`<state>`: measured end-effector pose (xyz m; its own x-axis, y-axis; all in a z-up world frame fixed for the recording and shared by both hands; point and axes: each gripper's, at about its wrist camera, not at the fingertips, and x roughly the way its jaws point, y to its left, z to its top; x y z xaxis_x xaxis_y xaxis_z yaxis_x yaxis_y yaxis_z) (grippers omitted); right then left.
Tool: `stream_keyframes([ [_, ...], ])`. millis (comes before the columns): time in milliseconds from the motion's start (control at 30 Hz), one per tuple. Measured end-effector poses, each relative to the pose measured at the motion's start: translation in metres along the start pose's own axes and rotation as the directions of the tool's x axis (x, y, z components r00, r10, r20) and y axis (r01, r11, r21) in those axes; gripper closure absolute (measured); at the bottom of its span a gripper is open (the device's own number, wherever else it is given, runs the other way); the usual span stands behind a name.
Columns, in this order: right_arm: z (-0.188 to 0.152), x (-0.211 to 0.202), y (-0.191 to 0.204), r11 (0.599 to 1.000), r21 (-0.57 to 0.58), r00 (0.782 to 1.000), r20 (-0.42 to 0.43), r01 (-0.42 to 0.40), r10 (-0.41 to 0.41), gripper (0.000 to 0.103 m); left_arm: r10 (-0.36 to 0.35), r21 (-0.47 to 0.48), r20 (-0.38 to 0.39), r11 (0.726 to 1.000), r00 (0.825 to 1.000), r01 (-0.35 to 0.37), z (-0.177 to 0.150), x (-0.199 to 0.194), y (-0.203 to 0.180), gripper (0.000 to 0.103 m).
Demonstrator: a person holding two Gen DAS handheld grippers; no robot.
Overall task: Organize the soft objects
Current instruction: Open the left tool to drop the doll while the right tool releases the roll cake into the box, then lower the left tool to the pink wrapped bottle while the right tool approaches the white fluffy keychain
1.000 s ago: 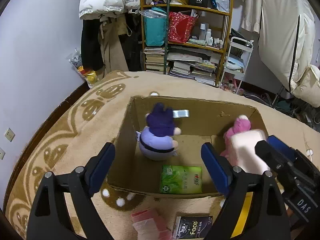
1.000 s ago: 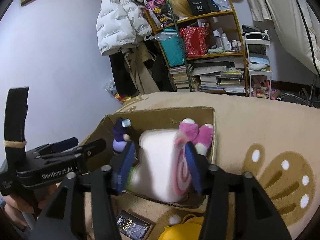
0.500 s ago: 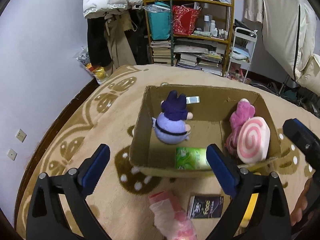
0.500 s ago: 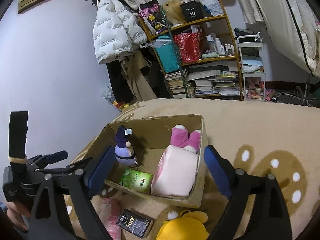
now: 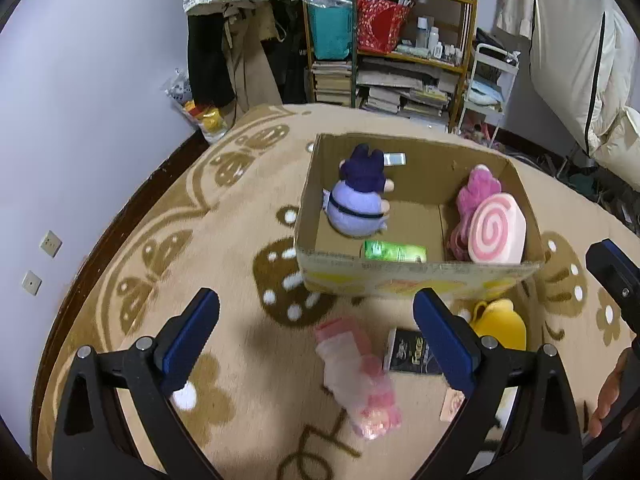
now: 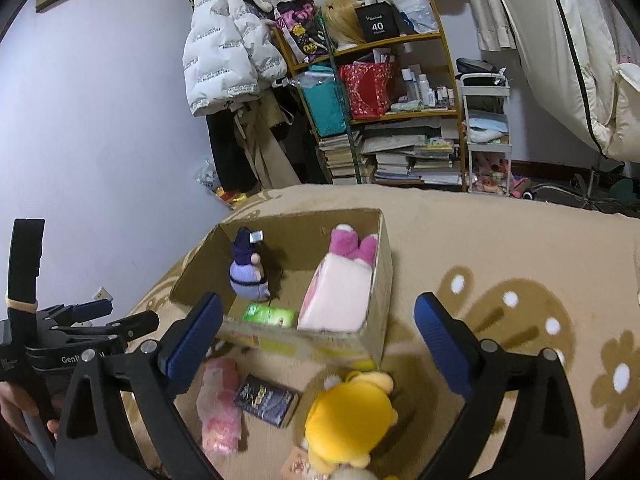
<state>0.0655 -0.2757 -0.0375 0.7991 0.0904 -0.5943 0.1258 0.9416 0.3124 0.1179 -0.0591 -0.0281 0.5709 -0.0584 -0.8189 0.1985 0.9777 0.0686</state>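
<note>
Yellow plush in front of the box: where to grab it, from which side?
Take the yellow plush across its round body, coming from above with the right tongs. It lies flat on the rug, clear of the cardboard box, so both sides are free.

You are working in a lived-in home bedroom or storage room. A wooden shelf unit (image 6: 384, 112) holds stacked books, bags and bottles, a white puffer jacket (image 6: 224, 52) hangs on the lilac wall, and a small white trolley (image 6: 486, 136) stands beside the shelves. A beige patterned carpet (image 5: 200, 216) covers the floor, with pale bedding (image 6: 572, 52) hung at the right.
</note>
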Motion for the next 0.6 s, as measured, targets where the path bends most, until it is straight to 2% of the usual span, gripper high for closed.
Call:
stream_keyframes([
  [300,-0.023,-0.017,0.007,0.999,-0.021,0.996,-0.075,0.041,-0.042,0.002,-0.011,0.003,-0.071,1.000,0.997,0.012,-0.020,-0.009,-0.003,0.006],
  [600,-0.041,-0.012,0.005,0.995,-0.002,0.976,-0.196,0.097,-0.096,0.002,-0.015,0.013,-0.159,1.000,0.987,0.018,-0.036,0.001,-0.007,0.006],
])
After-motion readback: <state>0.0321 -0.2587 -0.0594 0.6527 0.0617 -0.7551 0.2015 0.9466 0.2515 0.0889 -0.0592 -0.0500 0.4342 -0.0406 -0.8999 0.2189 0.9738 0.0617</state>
